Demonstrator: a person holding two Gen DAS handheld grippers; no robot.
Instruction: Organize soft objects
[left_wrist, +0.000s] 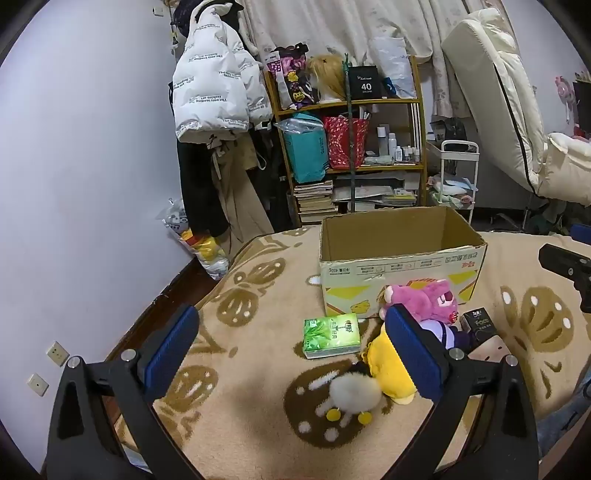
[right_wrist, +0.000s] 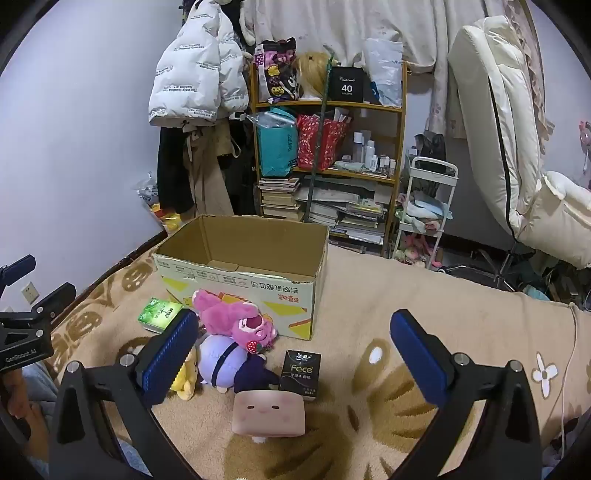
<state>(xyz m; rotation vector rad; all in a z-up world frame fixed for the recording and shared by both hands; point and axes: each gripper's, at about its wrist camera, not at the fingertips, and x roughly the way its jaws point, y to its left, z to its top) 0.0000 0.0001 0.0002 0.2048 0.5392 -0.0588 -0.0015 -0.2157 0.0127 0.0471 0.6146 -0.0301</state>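
Note:
An open cardboard box (left_wrist: 402, 266) stands on a beige patterned blanket (left_wrist: 258, 350); it also shows in the right wrist view (right_wrist: 240, 273). In front of it lie a pink plush bear (right_wrist: 236, 321), a lavender plush (right_wrist: 221, 360), a yellow plush (left_wrist: 388, 365), a white fluffy toy (left_wrist: 352, 391), a pink square plush (right_wrist: 269, 411), a green tissue pack (left_wrist: 331, 335) and a black tissue pack (right_wrist: 300, 373). My left gripper (left_wrist: 291, 343) is open and empty above the green pack and fluffy toy. My right gripper (right_wrist: 295, 350) is open and empty above the pile.
A cluttered shelf (left_wrist: 347, 140) with bags and books stands behind the bed. A white jacket (left_wrist: 214, 88) hangs at the left. A white cart (right_wrist: 424, 206) and a folded mattress (right_wrist: 498, 122) stand at the right. The bed edge (left_wrist: 173, 288) drops off at the left.

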